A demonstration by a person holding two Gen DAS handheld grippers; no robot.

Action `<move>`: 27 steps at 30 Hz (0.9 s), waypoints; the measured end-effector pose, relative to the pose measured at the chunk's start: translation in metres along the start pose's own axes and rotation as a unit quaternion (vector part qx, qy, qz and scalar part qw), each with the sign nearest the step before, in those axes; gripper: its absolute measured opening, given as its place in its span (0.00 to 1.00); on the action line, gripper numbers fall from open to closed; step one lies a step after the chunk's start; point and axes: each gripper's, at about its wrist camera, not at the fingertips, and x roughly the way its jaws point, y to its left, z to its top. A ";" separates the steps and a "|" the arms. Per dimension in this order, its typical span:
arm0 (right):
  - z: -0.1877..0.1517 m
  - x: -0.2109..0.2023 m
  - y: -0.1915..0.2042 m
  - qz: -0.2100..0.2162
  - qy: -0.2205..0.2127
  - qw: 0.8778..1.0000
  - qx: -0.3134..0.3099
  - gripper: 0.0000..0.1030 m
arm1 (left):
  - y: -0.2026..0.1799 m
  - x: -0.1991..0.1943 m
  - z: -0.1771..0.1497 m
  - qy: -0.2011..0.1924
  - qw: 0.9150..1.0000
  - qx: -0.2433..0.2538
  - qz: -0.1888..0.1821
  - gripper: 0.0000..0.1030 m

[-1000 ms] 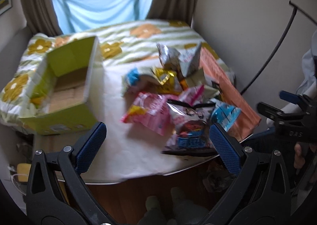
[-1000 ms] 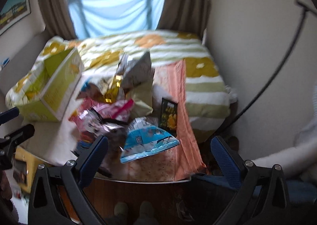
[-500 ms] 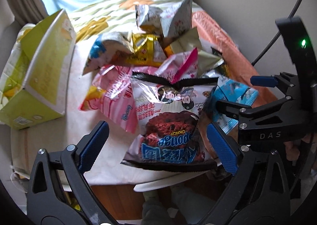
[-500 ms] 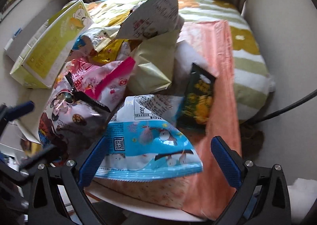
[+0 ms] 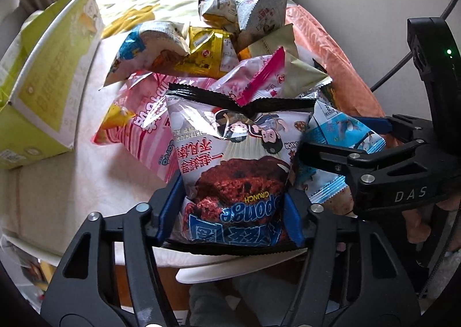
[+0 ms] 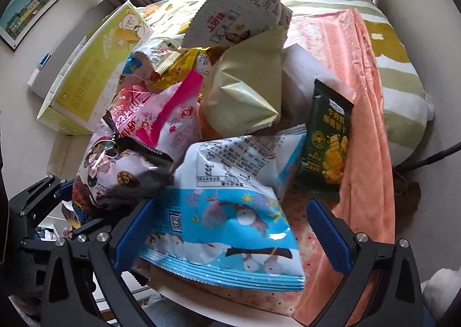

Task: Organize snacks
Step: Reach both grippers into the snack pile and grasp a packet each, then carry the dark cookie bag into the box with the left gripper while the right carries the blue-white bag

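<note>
Your left gripper [image 5: 234, 211] is closing, blue ribbed pads pinching the glossy, crinkly Sponge bag [image 5: 233, 165] at 6 o'clock of the pile. Right gripper [image 6: 230, 237] is spread around the blue bag [image 6: 230, 211].

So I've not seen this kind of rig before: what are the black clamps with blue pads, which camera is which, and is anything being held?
There is no robot here. A person holds a two-finger clamp in each hand, each with a fisheye camera looking along its fingers. One picture is from the left gripper, the other from the right gripper. On the round table lies a heap of snack bags beside a green carton. The left jaws are closing, their blue pads against the sides of the chocolate crunch bag. The right jaws stand open around the blue-and-white bag, with a visible gap on one side.
</note>
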 end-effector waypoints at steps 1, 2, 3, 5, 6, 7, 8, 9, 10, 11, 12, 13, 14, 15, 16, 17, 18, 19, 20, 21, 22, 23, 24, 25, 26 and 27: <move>0.000 0.001 0.002 0.001 -0.001 1.000 0.000 1.00 | 0.000 0.000 0.000 0.000 1.000 -0.001 0.000 0.54; 0.001 0.001 0.002 0.003 -0.002 1.000 0.000 1.00 | 0.001 0.000 0.000 -0.001 1.000 -0.004 0.001 0.54; 0.002 0.002 0.002 0.002 -0.001 1.000 0.000 1.00 | 0.001 -0.001 0.000 0.000 1.000 -0.008 0.000 0.53; 0.003 0.004 0.004 0.001 -0.001 1.000 -0.003 0.98 | 0.002 -0.002 0.000 -0.001 1.000 -0.013 -0.001 0.52; 0.002 0.003 0.006 0.002 -0.002 1.000 -0.006 0.91 | 0.002 -0.002 0.000 -0.001 1.000 -0.014 0.001 0.52; 0.002 0.002 0.008 0.005 -0.005 1.000 -0.010 0.82 | 0.002 -0.004 -0.001 -0.002 1.000 -0.014 0.001 0.52; 0.002 0.001 0.010 0.005 -0.006 1.000 -0.016 0.80 | 0.001 -0.005 -0.002 -0.002 1.000 -0.015 0.001 0.52; 0.002 0.001 0.012 -0.001 -0.006 1.000 -0.022 0.77 | 0.000 -0.006 -0.003 -0.002 1.000 -0.015 -0.001 0.51; 0.001 0.001 0.013 -0.004 -0.004 1.000 -0.024 0.74 | 0.000 -0.007 -0.003 -0.003 1.000 -0.017 -0.003 0.51; 0.001 0.001 0.014 -0.007 -0.004 1.000 -0.025 0.72 | 0.000 -0.008 -0.004 -0.006 1.000 -0.018 -0.002 0.51; 0.000 0.000 0.015 -0.009 -0.004 1.000 -0.025 0.70 | -0.001 -0.010 -0.004 -0.009 1.000 -0.017 0.000 0.51; -0.002 -0.001 0.015 -0.007 -0.003 1.000 -0.022 0.68 | -0.002 -0.011 -0.005 -0.009 1.000 -0.015 0.001 0.51; -0.003 -0.002 0.014 -0.006 -0.004 1.000 -0.018 0.68 | -0.002 -0.012 -0.006 -0.009 1.000 -0.015 0.002 0.51; -0.005 -0.005 0.014 -0.006 -0.007 1.000 -0.014 0.67 | -0.002 -0.013 -0.006 -0.010 1.000 -0.016 0.001 0.51; -0.008 -0.007 0.013 -0.006 -0.008 1.000 -0.012 0.66 | -0.002 -0.015 -0.007 -0.012 1.000 -0.017 0.000 0.51; -0.009 -0.010 0.013 -0.006 -0.010 1.000 -0.010 0.65 | -0.002 -0.017 -0.007 -0.012 1.000 -0.017 0.001 0.51; -0.012 -0.013 0.013 -0.006 -0.012 1.000 -0.007 0.64 | -0.001 -0.020 -0.008 -0.015 1.000 -0.017 0.001 0.51; -0.014 -0.016 0.013 -0.004 -0.014 1.000 -0.005 0.64 | -0.002 -0.023 -0.009 -0.018 1.000 -0.018 0.002 0.51; -0.016 -0.019 0.014 -0.003 -0.015 1.000 -0.003 0.64 | -0.002 -0.026 -0.010 -0.020 1.000 -0.018 0.001 0.51; -0.017 -0.023 0.015 -0.004 -0.018 1.000 -0.002 0.64 | -0.002 -0.029 -0.010 -0.022 1.000 -0.018 0.001 0.51; -0.019 -0.027 0.016 -0.004 -0.021 1.000 -0.002 0.63 | -0.002 -0.033 -0.010 -0.025 1.000 -0.019 0.001 0.51; -0.020 -0.031 0.017 -0.005 -0.025 1.000 -0.002 0.63 | -0.002 -0.037 -0.010 -0.028 0.999 -0.020 0.000 0.51; -0.021 -0.036 0.018 -0.005 -0.029 1.000 -0.002 0.63 | -0.002 -0.041 -0.010 -0.030 0.999 -0.020 -0.001 0.51; -0.022 -0.041 0.019 -0.006 -0.033 0.999 -0.002 0.63 | -0.003 -0.046 -0.010 -0.034 0.999 -0.020 -0.001 0.51; -0.023 -0.047 0.020 -0.007 -0.037 0.999 -0.001 0.63 | -0.003 -0.050 -0.010 -0.037 0.999 -0.021 -0.001 0.51; -0.023 -0.051 0.023 -0.009 -0.041 0.999 -0.002 0.63 | -0.003 -0.055 -0.010 -0.042 0.999 -0.022 -0.001 0.51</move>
